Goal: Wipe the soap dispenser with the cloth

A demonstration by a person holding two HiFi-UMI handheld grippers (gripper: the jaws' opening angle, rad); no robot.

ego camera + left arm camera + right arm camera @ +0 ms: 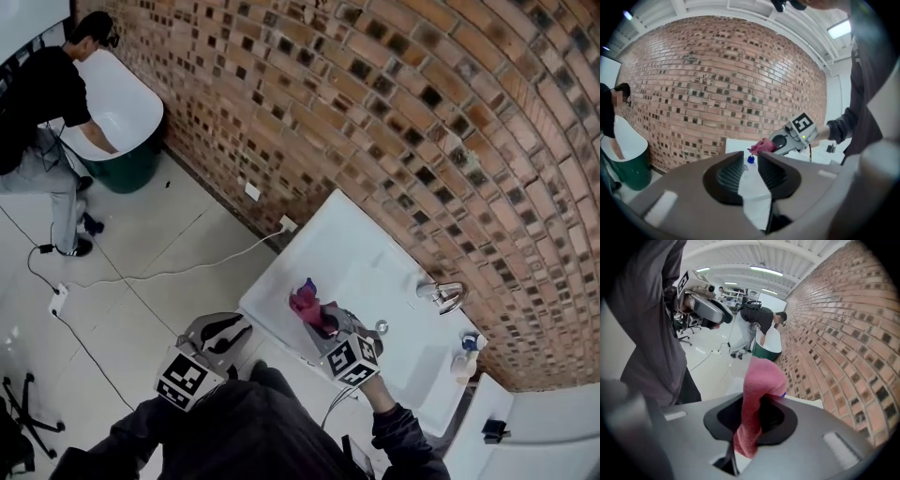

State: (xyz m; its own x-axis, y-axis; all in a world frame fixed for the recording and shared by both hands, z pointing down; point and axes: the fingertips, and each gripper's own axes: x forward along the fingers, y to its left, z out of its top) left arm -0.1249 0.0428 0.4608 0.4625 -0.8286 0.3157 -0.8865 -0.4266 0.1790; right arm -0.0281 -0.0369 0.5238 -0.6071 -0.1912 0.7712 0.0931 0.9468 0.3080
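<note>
In the head view the soap dispenser, a pale bottle with a blue top, stands at the right end of the white counter, near the brick wall. My right gripper hovers over the counter's front edge, well left of the dispenser, shut on a pink cloth. The cloth rises in a fold from between the jaws of this gripper. My left gripper is off the counter, over the floor, shut with nothing in it. The left gripper points toward the cloth.
A chrome faucet rises from the counter by the wall, left of the dispenser. A cable runs across the tiled floor from a wall outlet. At the far left a person bends over a white tub.
</note>
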